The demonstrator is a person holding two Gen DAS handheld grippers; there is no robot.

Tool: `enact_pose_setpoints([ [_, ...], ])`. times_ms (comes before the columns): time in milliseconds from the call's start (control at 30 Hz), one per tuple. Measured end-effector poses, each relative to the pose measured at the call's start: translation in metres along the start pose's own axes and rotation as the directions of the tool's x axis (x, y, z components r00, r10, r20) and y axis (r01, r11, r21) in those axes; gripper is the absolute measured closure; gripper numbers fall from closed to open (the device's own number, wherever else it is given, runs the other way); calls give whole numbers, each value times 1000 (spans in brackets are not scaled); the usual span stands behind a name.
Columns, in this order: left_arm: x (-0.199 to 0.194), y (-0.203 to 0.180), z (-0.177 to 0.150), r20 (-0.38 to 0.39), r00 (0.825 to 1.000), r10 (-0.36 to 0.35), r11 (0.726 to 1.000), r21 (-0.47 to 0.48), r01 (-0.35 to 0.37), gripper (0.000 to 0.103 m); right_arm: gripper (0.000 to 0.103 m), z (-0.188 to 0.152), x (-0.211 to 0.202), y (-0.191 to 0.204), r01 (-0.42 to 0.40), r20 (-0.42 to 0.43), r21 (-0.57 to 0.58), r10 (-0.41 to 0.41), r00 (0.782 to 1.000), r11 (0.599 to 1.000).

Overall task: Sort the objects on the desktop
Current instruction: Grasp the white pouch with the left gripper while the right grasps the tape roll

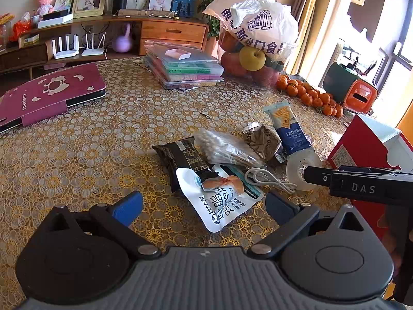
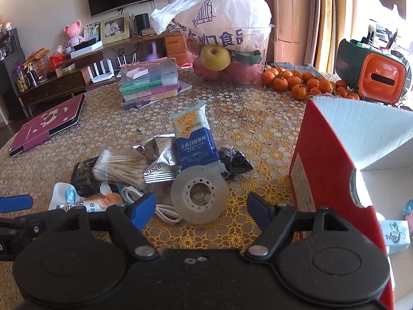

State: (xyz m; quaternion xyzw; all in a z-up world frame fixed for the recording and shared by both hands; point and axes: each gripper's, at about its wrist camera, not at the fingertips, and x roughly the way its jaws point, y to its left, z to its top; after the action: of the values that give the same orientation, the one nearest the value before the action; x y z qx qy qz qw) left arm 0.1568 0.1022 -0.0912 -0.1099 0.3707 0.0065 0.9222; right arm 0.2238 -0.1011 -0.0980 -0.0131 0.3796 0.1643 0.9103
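**Both grippers open over the pile; the tape roll sits dead ahead of the right one**

At the left of the heap on the lace-patterned table (image 1: pixel 77 155), the left gripper (image 1: pixel 204 204) hovers with its jaws spread wide and holding nothing. Just ahead of it, between its blue pads, lies a white snack pouch (image 1: pixel 222 206), long axis running away and slightly leftward. Overlapping the pouch's far end is a black packet (image 1: pixel 180 157), then a bag of cotton swabs (image 1: pixel 227 147), lying diagonally. A white cable (image 2: pixel 165 211) coils nearer the middle.

The translucent tape roll (image 2: pixel 200 197) lies flat just in front of the right gripper (image 2: pixel 201 209), whose jaws are also apart and empty, straddling the roll's near edge. This gripper is clearly the nearer one to the roll. Behind the roll rests a blue cracker packet (image 2: pixel 196 142), pointing away. The open red box (image 2: pixel 325 160), probably the sorting destination, stands just right of the right gripper.
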Motion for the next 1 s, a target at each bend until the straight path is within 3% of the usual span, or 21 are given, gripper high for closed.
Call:
enact_pose_setpoints([
  [300, 12, 0, -1, -4, 1000, -19, 1000, -16, 19, 2, 26, 0, 20, 5, 34, -23, 18, -34, 999, 999],
  [600, 23, 3, -2, -23, 1000, -21, 999, -46, 20, 10, 28, 0, 33, 10, 55, -40, -8, -55, 998, 998],
  [800, 33, 3, -2, -44, 999, -24, 998, -58, 21, 19, 31, 1, 40, 10, 60, -46, -4, -61, 997, 998],
  [1000, 37, 2, -3, -50, 998, -37, 997, -66, 34, 30, 41, 1, 41, 8, 54, -49, 5, -54, 997, 999],
])
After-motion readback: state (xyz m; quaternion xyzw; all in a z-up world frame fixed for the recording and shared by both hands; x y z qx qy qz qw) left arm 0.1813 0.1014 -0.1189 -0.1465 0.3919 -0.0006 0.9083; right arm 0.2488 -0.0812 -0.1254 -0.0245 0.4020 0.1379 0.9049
